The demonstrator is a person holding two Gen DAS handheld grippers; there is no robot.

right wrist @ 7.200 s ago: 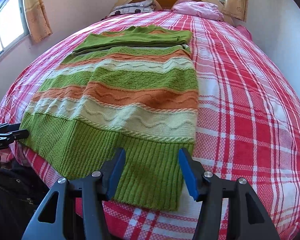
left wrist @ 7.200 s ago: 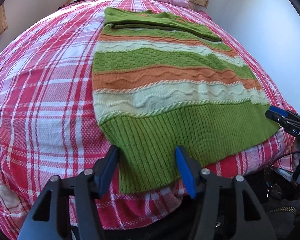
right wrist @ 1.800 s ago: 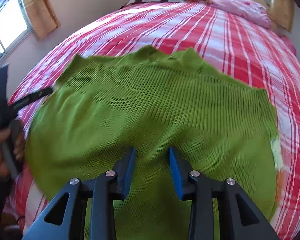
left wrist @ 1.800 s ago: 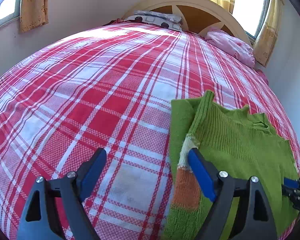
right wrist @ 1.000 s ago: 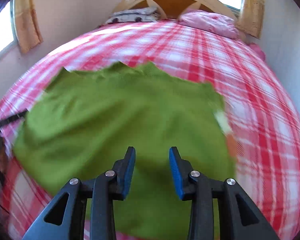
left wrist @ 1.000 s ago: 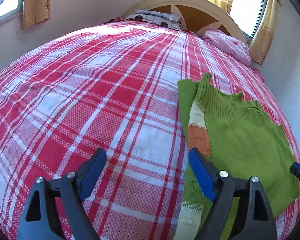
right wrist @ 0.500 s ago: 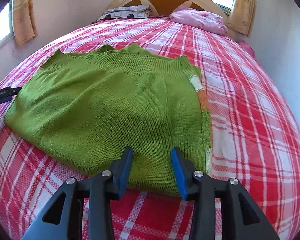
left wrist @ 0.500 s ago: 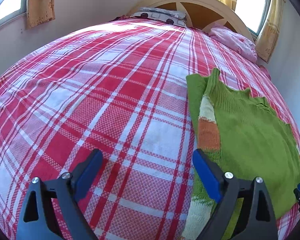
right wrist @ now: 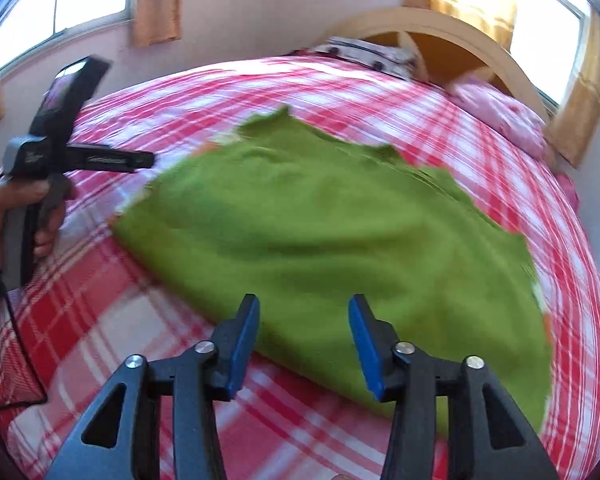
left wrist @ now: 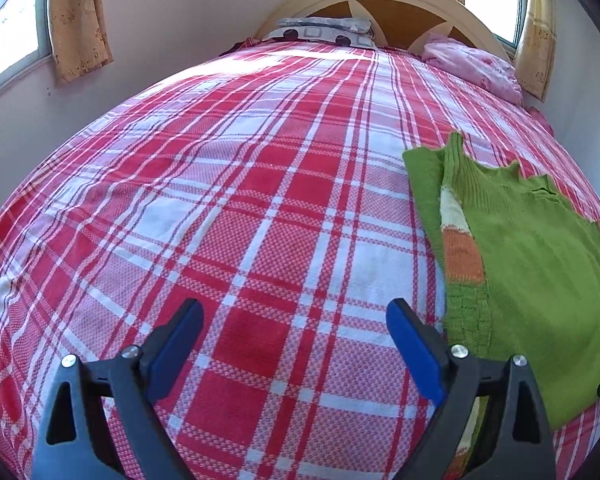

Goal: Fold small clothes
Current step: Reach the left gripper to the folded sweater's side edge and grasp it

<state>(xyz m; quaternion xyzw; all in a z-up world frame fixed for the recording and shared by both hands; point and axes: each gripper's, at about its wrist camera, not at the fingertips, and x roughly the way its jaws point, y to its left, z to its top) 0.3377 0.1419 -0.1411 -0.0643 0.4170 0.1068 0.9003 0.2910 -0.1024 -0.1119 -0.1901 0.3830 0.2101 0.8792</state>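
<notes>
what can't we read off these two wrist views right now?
- Sweater, right wrist: motion blur wipes out knit and stripes; near hem sits behind the right gripper, whose jaws are opening, nothing between the pads.
- Sweater, left wrist: right edge cut by the lens rim, near corner behind the left gripper.
- Layers under the fold: covered by the top layer.
- Left hand: cut off at the frame edge.

Your left wrist view is sharp and daylit; the windows (left wrist: 4, 40) glare. Your right wrist view is motion-blurred. Fisheye bending darkens both frames' corners.
</notes>
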